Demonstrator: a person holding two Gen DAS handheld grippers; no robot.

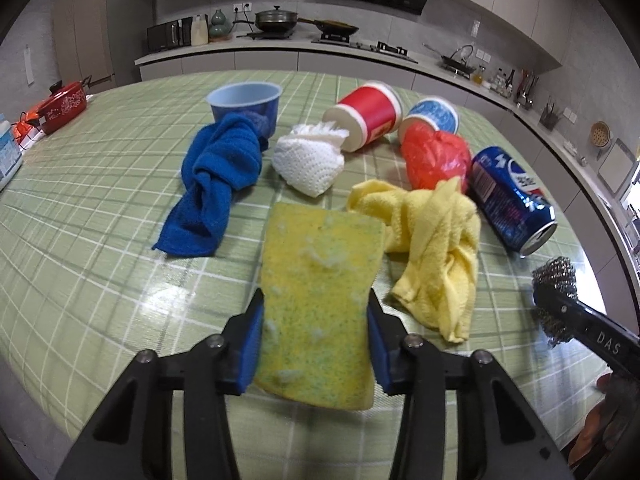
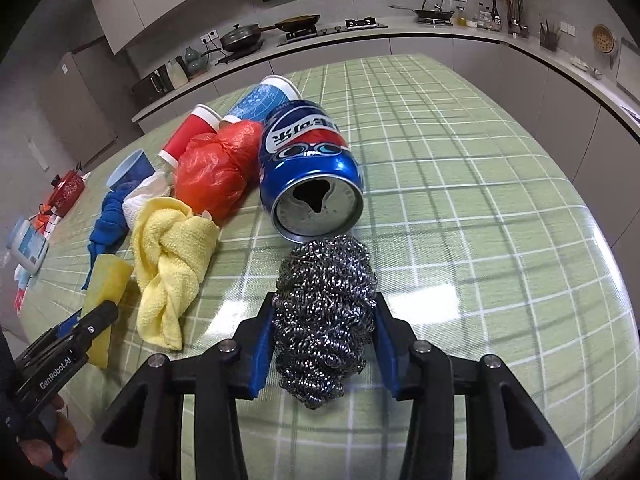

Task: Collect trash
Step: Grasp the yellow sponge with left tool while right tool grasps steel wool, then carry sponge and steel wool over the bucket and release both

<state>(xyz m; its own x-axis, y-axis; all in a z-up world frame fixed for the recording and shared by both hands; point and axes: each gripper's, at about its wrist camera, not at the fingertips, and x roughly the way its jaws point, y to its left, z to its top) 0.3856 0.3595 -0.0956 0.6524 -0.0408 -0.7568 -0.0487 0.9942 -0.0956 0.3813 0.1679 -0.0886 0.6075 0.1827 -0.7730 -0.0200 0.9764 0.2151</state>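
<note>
Tablecloth (image 1: 100, 208), green plaid, fills the middle of both views, with the kitchen counter (image 1: 280, 50) curving along the top. In the left wrist view the left gripper (image 1: 316, 304) sits at bottom centre, its blue pads (image 1: 252, 344) clamped on the two edges of a yellow sponge (image 1: 320, 280) that stands out ahead of them. In the right wrist view the right gripper (image 2: 325, 308) is likewise at bottom centre, squeezing a steel scourer (image 2: 326, 320) between its pads (image 2: 262, 348).

Only the left view shows the trash spread out across mid-frame: a blue towel (image 1: 216, 184) at left, a blue cup (image 1: 246, 106) upright behind it, a white paper wad (image 1: 310, 160) at centre, a red cup (image 1: 368, 116) on its side, a patterned cup (image 1: 434, 116) beside that, a red bag (image 1: 434, 156), a yellow cloth (image 1: 436, 248) and a cola can (image 1: 510, 200) at right.

The right view alone looks into the can's open top, just beyond the scourer, and crowds the rest into its left half. Each view catches the other gripper at an edge: the scourer at the lower right of the left view, the sponge at the lower left of the right view.

A red pot (image 1: 66, 106) stands at the far left.
</note>
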